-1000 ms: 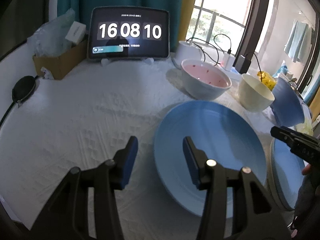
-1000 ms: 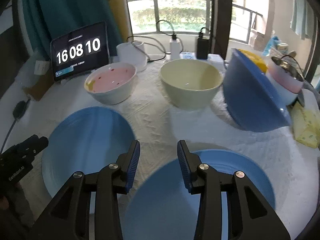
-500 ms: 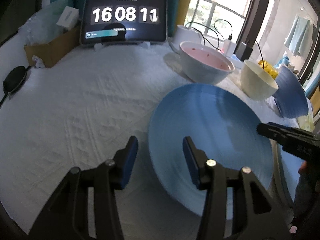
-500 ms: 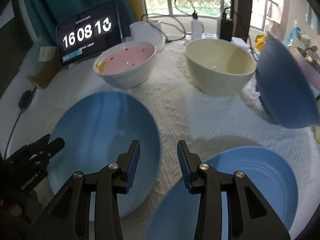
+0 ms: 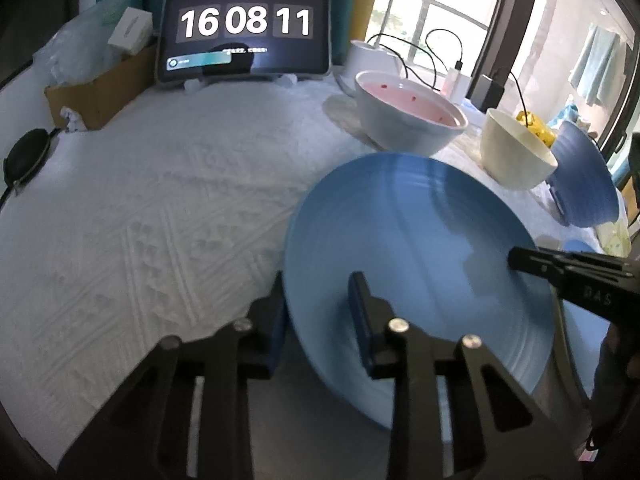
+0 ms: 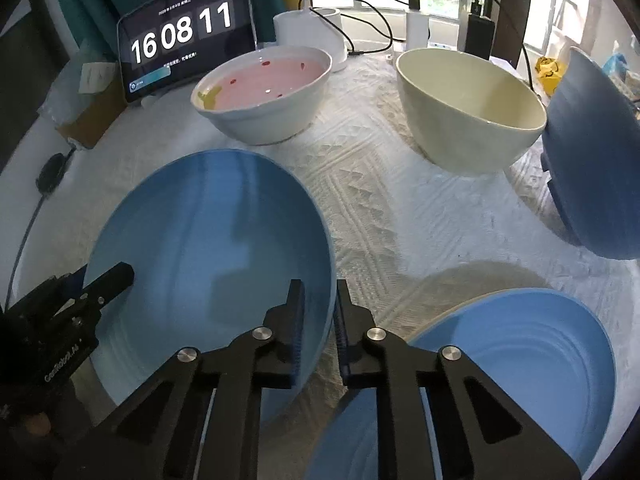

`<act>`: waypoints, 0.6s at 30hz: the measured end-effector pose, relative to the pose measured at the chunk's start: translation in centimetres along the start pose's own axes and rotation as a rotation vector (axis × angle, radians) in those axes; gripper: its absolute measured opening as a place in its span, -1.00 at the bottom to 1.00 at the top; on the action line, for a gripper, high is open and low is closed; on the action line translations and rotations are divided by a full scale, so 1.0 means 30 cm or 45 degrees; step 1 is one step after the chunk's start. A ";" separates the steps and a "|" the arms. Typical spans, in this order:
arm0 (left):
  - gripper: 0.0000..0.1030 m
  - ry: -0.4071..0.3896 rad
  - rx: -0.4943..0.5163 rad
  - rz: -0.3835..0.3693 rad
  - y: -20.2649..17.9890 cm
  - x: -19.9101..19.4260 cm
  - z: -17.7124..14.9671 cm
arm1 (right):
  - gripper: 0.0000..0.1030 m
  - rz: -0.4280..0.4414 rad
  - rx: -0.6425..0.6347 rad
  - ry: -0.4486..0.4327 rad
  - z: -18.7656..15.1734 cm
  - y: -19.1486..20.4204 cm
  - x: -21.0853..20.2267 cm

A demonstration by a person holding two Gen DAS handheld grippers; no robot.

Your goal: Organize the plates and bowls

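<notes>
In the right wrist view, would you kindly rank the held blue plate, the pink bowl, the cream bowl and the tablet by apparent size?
1. held blue plate, though it is nearest the camera
2. cream bowl and pink bowl: too alike to rank
3. tablet, which stands farthest back

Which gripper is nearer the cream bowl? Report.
Right. Both have just closed on the blue plate: right gripper on the rim facing the cream bowl, left gripper on the opposite rim.

Tablet [image 5: 244,30] screen reads "16 08 11" in big white digits, same in both views; small line above and text below too tiny to read. Left gripper [image 6: 108,280] body has white lettering, blurred, approx "GenRobot.AI". Right gripper [image 5: 516,258] shows partial "BAS".
</notes>
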State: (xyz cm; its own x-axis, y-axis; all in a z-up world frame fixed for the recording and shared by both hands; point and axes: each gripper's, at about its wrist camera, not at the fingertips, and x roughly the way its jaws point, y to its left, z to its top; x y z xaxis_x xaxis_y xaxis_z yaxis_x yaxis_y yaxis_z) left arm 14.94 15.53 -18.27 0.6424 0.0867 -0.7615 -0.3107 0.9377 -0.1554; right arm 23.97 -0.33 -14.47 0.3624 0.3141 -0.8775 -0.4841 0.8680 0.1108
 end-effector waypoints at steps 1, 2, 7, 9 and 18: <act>-0.43 -0.007 0.005 0.004 0.000 -0.007 -0.001 | -0.71 0.000 -0.002 -0.003 0.004 0.004 0.001; -0.43 -0.017 0.009 0.005 -0.001 -0.016 -0.002 | -0.71 0.000 -0.006 -0.010 0.002 0.007 -0.007; -0.43 -0.057 0.017 0.008 -0.006 -0.061 0.001 | -0.71 0.008 -0.004 -0.050 0.004 0.016 -0.042; -0.43 -0.069 0.021 0.006 -0.013 -0.077 0.003 | -0.71 0.009 -0.004 -0.068 0.003 0.016 -0.061; -0.43 -0.114 0.066 -0.027 -0.080 -0.148 0.003 | -0.71 -0.004 0.028 -0.140 -0.024 -0.024 -0.149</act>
State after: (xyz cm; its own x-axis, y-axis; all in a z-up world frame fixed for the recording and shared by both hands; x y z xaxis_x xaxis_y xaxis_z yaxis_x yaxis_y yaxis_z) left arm 12.89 12.91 -14.46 0.7093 0.0940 -0.6986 -0.2613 0.9556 -0.1366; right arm 22.11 -2.65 -10.96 0.4495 0.3508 -0.8215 -0.4656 0.8769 0.1198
